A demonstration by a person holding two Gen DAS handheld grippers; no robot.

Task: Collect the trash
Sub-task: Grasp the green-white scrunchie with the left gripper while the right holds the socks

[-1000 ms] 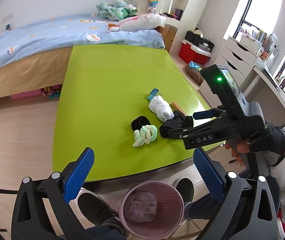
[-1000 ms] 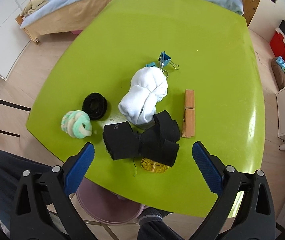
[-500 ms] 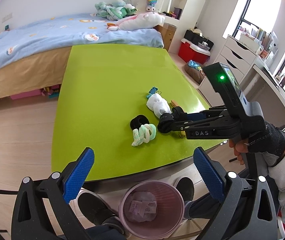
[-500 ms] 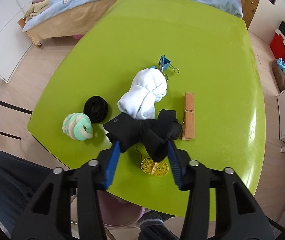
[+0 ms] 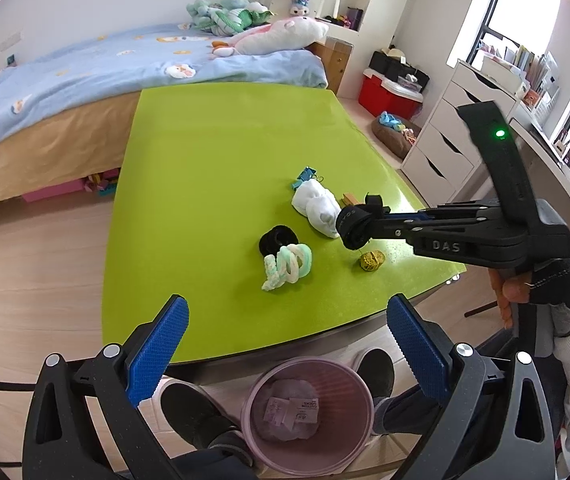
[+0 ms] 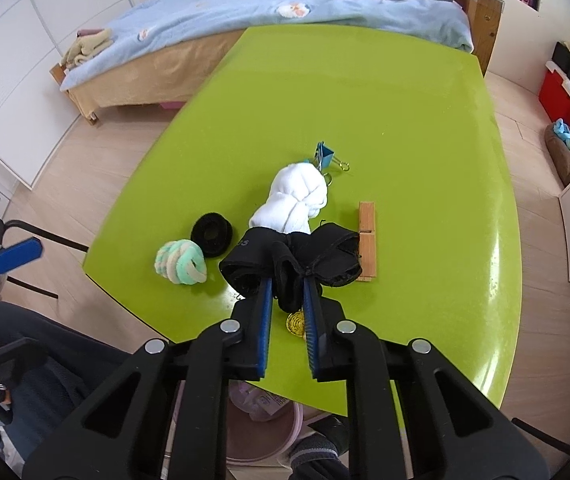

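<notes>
I am gripping the crumpled black cloth bundle (image 6: 291, 258) in my right claw (image 6: 287, 294).
My left claw (image 5: 285, 344) is hanging released over the green table's (image 5: 213, 152) near edge, above the pink plastic bin (image 5: 309, 416).

The right tongs (image 6: 287, 286) point steeply down, their 2 blue-padded jaws drawn almost together and pinching a black cloth bundle (image 6: 291, 260) between them. A gloved hand (image 5: 553, 284) grips their handle. The left tongs (image 5: 285, 344) also tilt downward, with jaws spread wide and nothing between the pads.
</notes>
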